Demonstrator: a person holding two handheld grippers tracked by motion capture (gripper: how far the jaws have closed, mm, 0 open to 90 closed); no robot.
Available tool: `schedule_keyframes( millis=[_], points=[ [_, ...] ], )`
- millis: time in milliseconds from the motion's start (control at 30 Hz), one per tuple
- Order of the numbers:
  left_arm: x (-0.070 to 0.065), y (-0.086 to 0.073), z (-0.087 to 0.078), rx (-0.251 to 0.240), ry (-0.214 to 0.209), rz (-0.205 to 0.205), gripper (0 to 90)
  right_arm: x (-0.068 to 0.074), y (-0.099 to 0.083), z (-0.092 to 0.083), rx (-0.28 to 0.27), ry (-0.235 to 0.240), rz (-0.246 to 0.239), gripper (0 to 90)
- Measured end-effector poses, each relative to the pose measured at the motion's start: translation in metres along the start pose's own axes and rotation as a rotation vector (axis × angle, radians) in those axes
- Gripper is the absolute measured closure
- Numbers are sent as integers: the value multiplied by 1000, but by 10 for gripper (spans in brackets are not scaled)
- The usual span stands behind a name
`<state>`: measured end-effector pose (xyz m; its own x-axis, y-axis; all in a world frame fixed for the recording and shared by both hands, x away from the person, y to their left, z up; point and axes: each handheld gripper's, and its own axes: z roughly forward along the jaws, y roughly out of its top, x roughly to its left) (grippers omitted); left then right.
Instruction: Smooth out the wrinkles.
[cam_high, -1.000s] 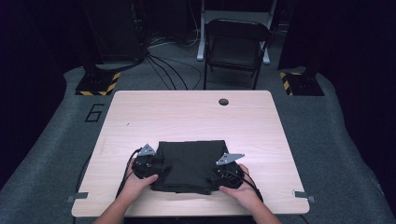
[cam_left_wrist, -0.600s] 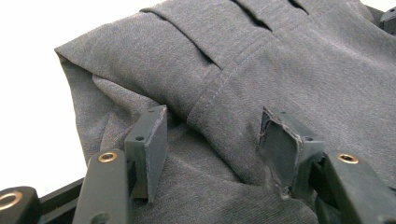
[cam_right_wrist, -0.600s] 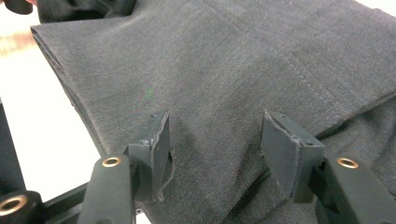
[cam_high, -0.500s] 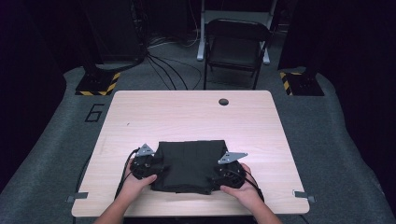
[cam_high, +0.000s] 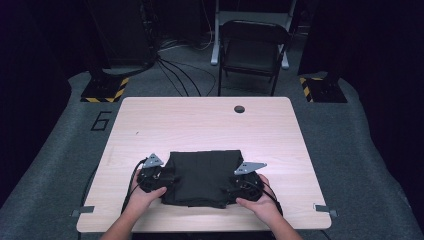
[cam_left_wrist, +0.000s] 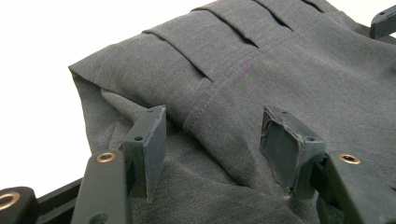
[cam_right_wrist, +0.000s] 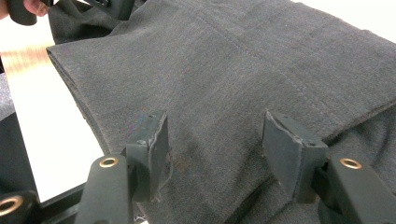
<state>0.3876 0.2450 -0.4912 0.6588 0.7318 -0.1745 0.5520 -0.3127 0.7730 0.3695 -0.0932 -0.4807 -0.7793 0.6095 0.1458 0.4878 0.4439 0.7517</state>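
While one folded dark grey garment (cam_high: 202, 176) lies on the near half of the wooden table (cam_high: 200, 125), its long axis runs left to right along the near edge, pleats toward the left end. Two grippers flank it: the left gripper (cam_left_wrist: 215, 135) and right gripper (cam_right_wrist: 215, 140) both stand partly open over cloth, gripping nothing; the right's jaws have just been opening.

both forearms come in from the bottom of the high view, the left hand (cam_high: 145, 196) gripping the left gripper (cam_high: 167, 181) and the right hand (cam_high: 257, 204) the right gripper (cam_high: 229, 189), each gripper pointing inward toward the other, jaws standing apart, the right's having just been opening.
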Motion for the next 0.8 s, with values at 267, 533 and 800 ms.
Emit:
schedule_keyframes(
  millis=[267,533,800],
  points=[
    [-2,3,-5,-11,-11,17,409,-2,0,-2,-18,-5,14,407],
    [-4,6,-15,-36,-3,30,408,-7,2,-10,-42,-14,29,400],
    [-4,7,-21,-42,2,34,406,-18,1,-21,-70,-49,75,399]
  ],
)
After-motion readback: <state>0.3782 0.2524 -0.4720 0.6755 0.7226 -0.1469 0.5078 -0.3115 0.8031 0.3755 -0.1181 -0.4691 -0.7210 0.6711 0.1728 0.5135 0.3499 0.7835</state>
